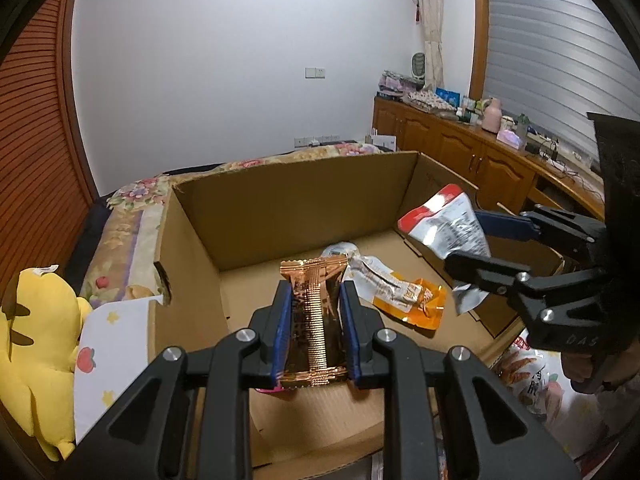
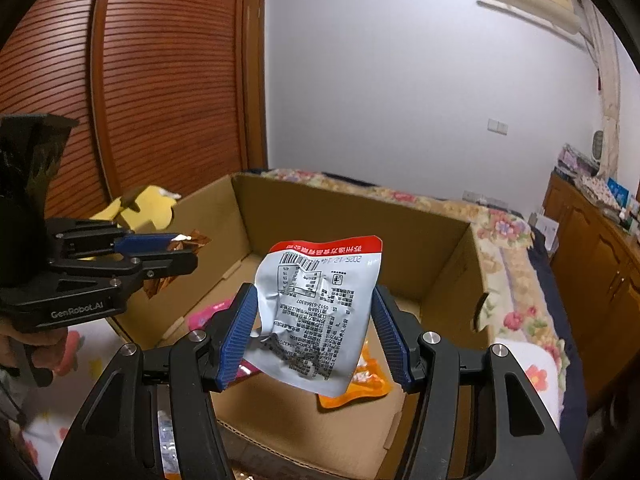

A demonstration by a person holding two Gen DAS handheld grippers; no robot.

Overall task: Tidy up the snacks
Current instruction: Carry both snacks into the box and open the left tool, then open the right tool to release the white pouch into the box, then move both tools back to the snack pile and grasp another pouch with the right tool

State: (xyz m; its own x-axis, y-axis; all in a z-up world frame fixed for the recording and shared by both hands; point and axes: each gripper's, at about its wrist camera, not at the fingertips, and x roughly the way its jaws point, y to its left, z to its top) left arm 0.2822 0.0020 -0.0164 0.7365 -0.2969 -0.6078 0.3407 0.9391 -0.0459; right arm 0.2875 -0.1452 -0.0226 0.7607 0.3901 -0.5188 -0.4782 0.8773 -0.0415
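A: Left tongs [image 1: 314, 330]: state?

B: Clenched on a copper-brown foil packet [image 1: 314, 312]. The blue pads press both long sides; the packet stands lengthwise between them, its crimped seam running down the middle. It hangs above the near part of the cardboard box [image 1: 288, 200], clear of the floor of the box.

A: Right tongs [image 2: 314, 330]?

B: Grasping a silver pouch [image 2: 318, 312] with a red top band, printed back and barcode facing the camera. The left pad [image 2: 236, 336] touches its crumpled lower edge; at the right pad I cannot tell whether there is contact. In the left wrist view the same pouch [image 1: 448, 220] is pinched flat between the two fingers, held over the right wall of the box.

A: Contents of the box?

B: Lying on the bottom: an orange packet [image 1: 416, 304], a pale wrapper [image 1: 372, 276] just beside and partly over it, and a pink packet [image 2: 208, 314] near the left wall, seen from the right wrist camera.

A: Surroundings?

B: The box sits on a bed with a floral cover [image 2: 512, 248]. A yellow plush toy [image 1: 36, 332] lies outside its left wall. More snack bags [image 1: 528, 376] lie outside the right wall, below the right tongs. A wooden cabinet [image 1: 460, 144] runs along the wall by the window.
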